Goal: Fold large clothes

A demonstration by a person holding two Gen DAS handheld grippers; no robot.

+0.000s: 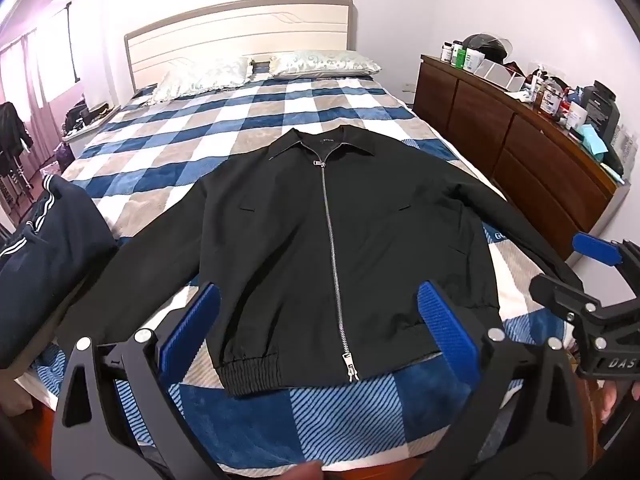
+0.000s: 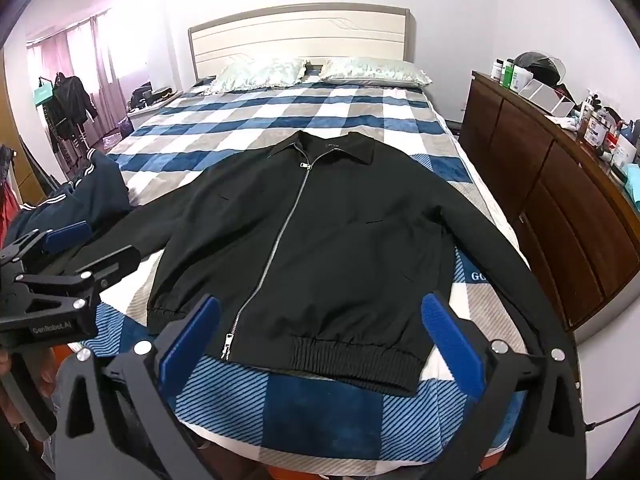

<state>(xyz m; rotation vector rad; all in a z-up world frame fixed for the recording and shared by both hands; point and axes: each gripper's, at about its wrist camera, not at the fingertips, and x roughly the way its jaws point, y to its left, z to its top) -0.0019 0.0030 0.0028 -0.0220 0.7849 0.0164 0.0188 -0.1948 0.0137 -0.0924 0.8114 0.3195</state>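
Black jacket (image 1: pixel 320 240) flat on bed (image 1: pixel 320 100); left gripper (image 1: pixel 320 324) open.

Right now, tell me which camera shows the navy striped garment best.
Left wrist view: the navy striped garment fills the left edge, white stripes clear. In the right wrist view it sits smaller and farther off, partly hidden behind the left gripper.

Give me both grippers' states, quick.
Left gripper: open, empty, above the jacket hem.
Right gripper: open, empty, above the same hem.
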